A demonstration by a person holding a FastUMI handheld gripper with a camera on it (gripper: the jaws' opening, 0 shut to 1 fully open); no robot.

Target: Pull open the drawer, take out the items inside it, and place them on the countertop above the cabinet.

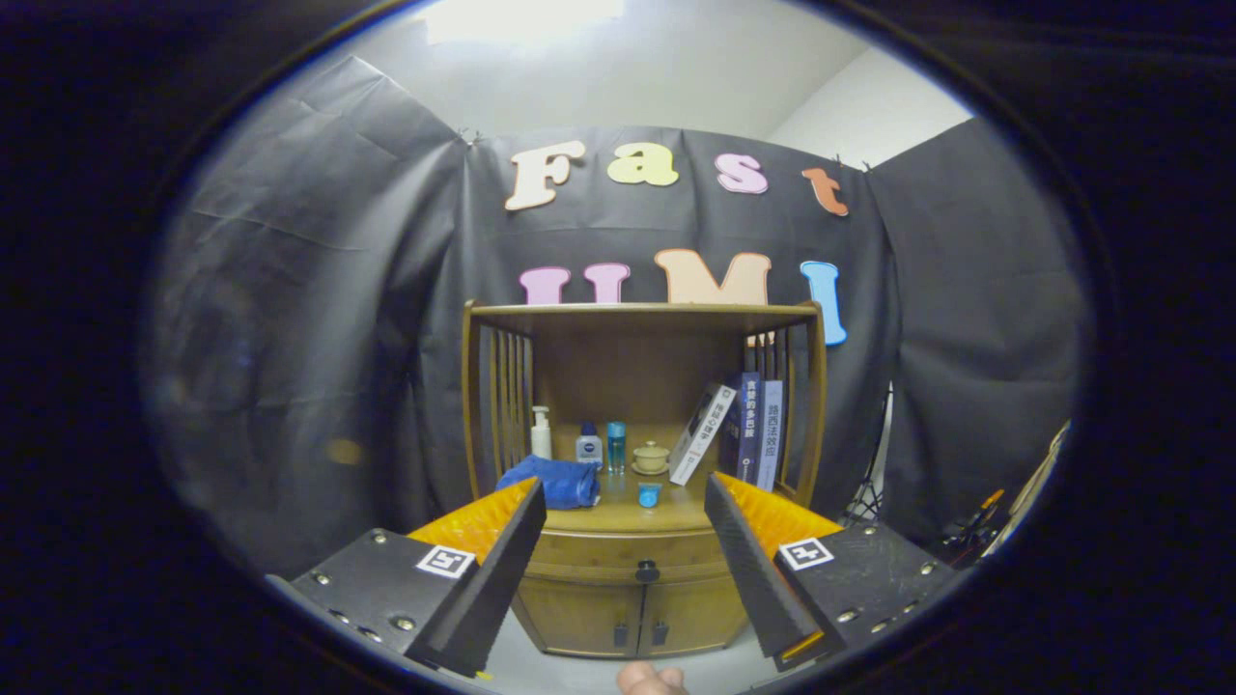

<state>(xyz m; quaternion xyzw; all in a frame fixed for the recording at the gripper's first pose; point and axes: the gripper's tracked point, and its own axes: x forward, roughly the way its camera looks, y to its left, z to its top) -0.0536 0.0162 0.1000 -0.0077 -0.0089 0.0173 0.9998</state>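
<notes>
From the left, booth cloth hangs creased behind a wooden cabinet (642, 463) whose slatted sides frame an open shelf. On the countertop (666, 516), reading left to right: a white pump bottle (541, 432) at about 10 o'clock from the shelf's middle, a blue cloth (552, 481) just beyond the left finger, a small dark-capped bottle (589, 447), a blue tube (616, 446), a lidded cup (651, 458), a small blue cap (649, 495) nearer the front edge, then books (748, 430) leaning at 3 o'clock. The gripper (626, 510) hangs with its fingers spread wide, nothing between them, well short of the cabinet. The drawer (628, 550) sits shut below the countertop, its dark knob (647, 571) at 6 o'clock between the fingers; its contents are hidden. This fits either a drawer waiting to be pulled or one emptied and closed again, with the cloth or cap possibly from it. If a pull is due, it wants the fingers centred on the knob, level, closing squarely and drawing straight back so the cabinet stays put. Two doors (637, 613) lie beneath. The wood looks smooth and lacquered, the floor pale, and a stand with cables lies at far right.
</notes>
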